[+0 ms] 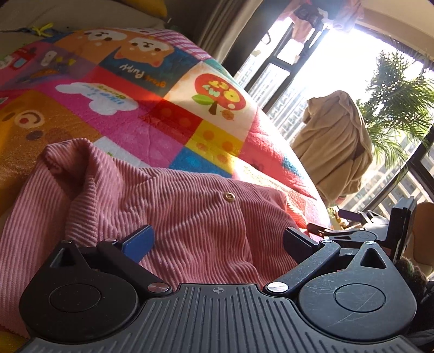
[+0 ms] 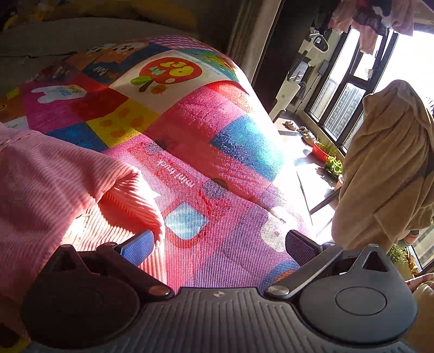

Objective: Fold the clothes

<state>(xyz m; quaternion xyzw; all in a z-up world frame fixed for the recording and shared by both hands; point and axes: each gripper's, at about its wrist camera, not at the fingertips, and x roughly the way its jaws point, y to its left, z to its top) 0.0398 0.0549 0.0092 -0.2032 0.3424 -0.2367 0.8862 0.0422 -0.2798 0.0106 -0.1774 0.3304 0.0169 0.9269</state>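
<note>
A pink corduroy garment (image 1: pixel 173 217) with a brass snap button (image 1: pixel 228 196) lies crumpled on a bright patchwork cartoon blanket (image 1: pixel 152 108). My left gripper (image 1: pixel 219 241) hovers open right over the garment, blue-padded fingers (image 1: pixel 139 241) spread wide with only cloth beneath them. In the right wrist view the same garment (image 2: pixel 54 190) lies at the left, its ribbed sleeve end (image 2: pixel 130 201) beside the left finger. My right gripper (image 2: pixel 219 247) is open above the blanket (image 2: pixel 206 163), holding nothing. The right gripper's body (image 1: pixel 379 228) shows at the right edge of the left wrist view.
The blanket covers a sofa or bed that drops off to the right. A beige robe (image 1: pixel 336 146) hangs by tall sunlit windows (image 1: pixel 282 76), with a palm plant (image 1: pixel 401 108) behind. Potted plants (image 2: pixel 328 157) and slippers (image 2: pixel 298 130) sit on the floor. Laundry (image 2: pixel 374 19) hangs overhead.
</note>
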